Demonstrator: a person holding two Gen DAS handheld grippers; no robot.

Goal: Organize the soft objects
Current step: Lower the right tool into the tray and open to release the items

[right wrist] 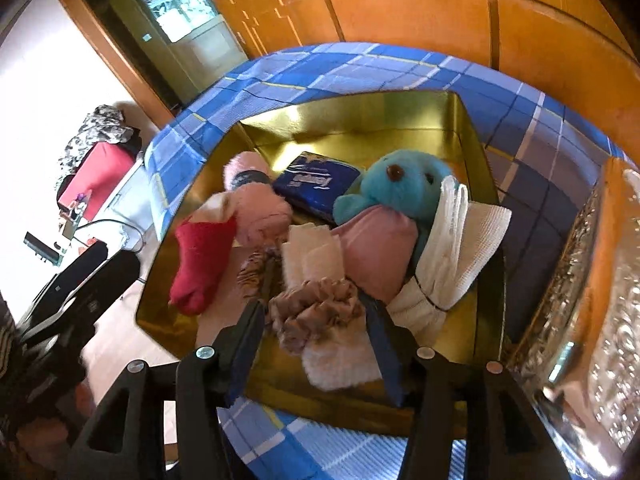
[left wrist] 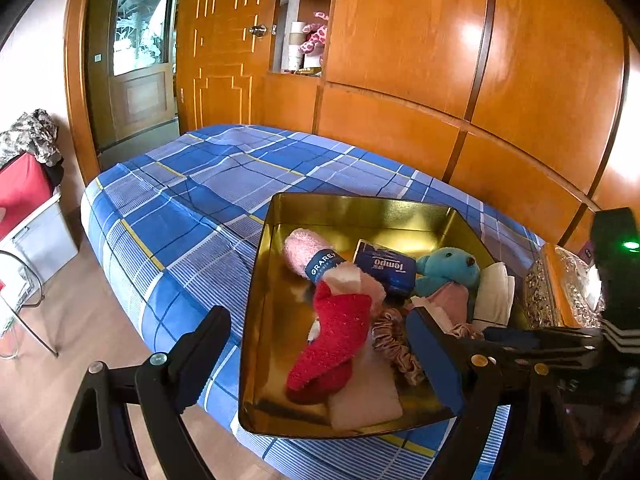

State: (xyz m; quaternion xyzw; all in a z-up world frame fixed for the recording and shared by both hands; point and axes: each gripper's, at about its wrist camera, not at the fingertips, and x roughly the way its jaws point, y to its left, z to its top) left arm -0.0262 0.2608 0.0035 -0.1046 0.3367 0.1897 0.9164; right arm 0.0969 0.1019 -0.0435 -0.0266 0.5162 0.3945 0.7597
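A gold tin [left wrist: 256, 320] [right wrist: 476, 132] sits on the blue plaid bed. It holds a red sock [left wrist: 336, 340] [right wrist: 200, 264], a pink fuzzy sock [left wrist: 308, 256] [right wrist: 256, 208], a blue tissue pack [left wrist: 386, 270] [right wrist: 316, 182], a teal plush bear [left wrist: 448, 270] [right wrist: 404, 180], a white cloth [left wrist: 496, 292] [right wrist: 452, 248] and a tan scrunchie [left wrist: 396, 344] [right wrist: 316, 312]. My left gripper [left wrist: 316, 344] is open above the tin's near edge. My right gripper [right wrist: 316, 316] is open, its jaws on either side of the scrunchie; whether they touch it is unclear.
An ornate silver and gold lid or box [left wrist: 564, 288] [right wrist: 600, 280] lies right of the tin. The bed [left wrist: 192, 200] stands against a wooden wardrobe wall [left wrist: 440, 60]. A red bag on a white bin [left wrist: 24, 200] and a wire rack stand at the left, on the wooden floor.
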